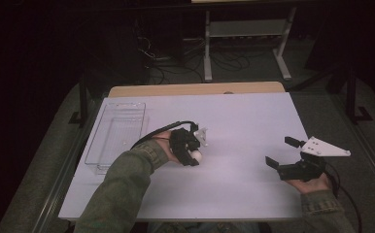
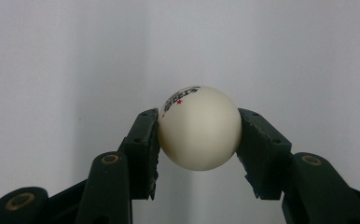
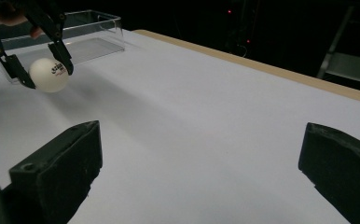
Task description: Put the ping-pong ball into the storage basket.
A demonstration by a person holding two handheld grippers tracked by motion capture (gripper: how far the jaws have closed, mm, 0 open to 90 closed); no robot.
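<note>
- My left gripper [image 1: 194,156] pinches the white ball [image 1: 196,156] between both jaws, left of the table's [image 1: 253,116] middle, maybe just off it.
- My right gripper [image 1: 283,155] is wide open near the right edge.
- A clear box [image 1: 119,132] sits by the left edge.

One ball [image 2: 199,128], one clear tray [image 1: 120,133], two tools.

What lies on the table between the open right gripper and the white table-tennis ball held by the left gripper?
Nothing: in the right gripper view, bare white table runs from the right gripper to the white table-tennis ball in the left gripper.
</note>
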